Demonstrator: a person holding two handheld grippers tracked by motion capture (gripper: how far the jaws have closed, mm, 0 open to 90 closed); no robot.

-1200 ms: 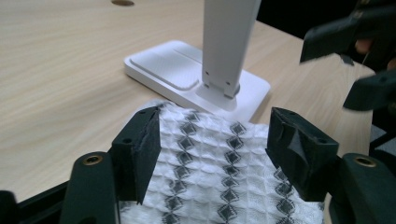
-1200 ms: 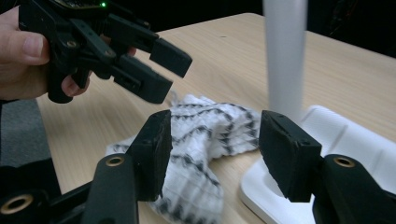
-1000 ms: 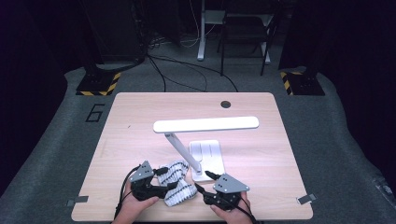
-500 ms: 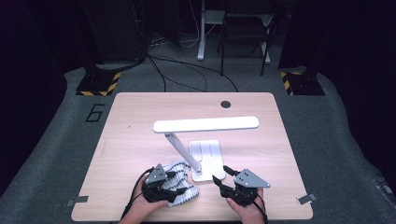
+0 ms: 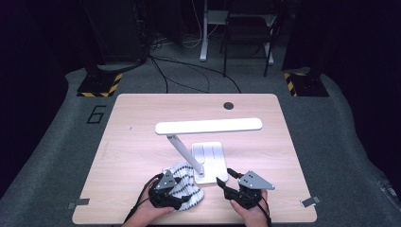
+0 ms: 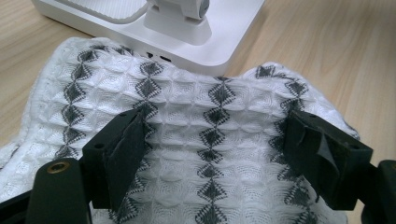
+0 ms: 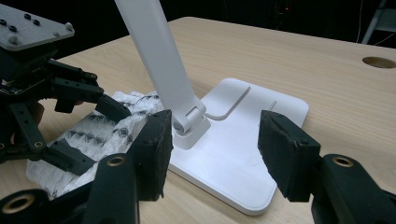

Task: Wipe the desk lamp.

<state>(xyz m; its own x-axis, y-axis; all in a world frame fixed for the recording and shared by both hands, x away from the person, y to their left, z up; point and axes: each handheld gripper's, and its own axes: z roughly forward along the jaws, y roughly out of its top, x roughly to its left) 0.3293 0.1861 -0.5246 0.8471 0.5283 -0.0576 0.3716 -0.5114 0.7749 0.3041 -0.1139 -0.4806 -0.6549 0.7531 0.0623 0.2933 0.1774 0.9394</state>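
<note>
A white desk lamp stands mid-table, its flat base (image 5: 213, 156) under a slanted arm (image 5: 182, 152) and a long head bar (image 5: 208, 126). A white waffle cloth (image 5: 189, 187) with dark diamond rows lies bunched against the base's near left corner. My left gripper (image 5: 179, 191) is open, with its jaws spread wide over the cloth (image 6: 210, 116) and nothing pinched. My right gripper (image 5: 226, 182) is open too, just off the base's near right corner. Its jaws frame the arm's hinge and the base (image 7: 233, 154), and the left gripper (image 7: 70, 121) shows over the cloth (image 7: 116, 126).
The wooden table (image 5: 132, 137) has a round cable hole (image 5: 229, 105) near its far edge. Behind it are cables and desk legs on a grey floor, and black-and-yellow striped feet (image 5: 99, 85) stand at both sides.
Both grippers have shifted to the right. The left one now sits over the cloth, and the right one has drawn away from the cloth to the lamp base's near right corner.
</note>
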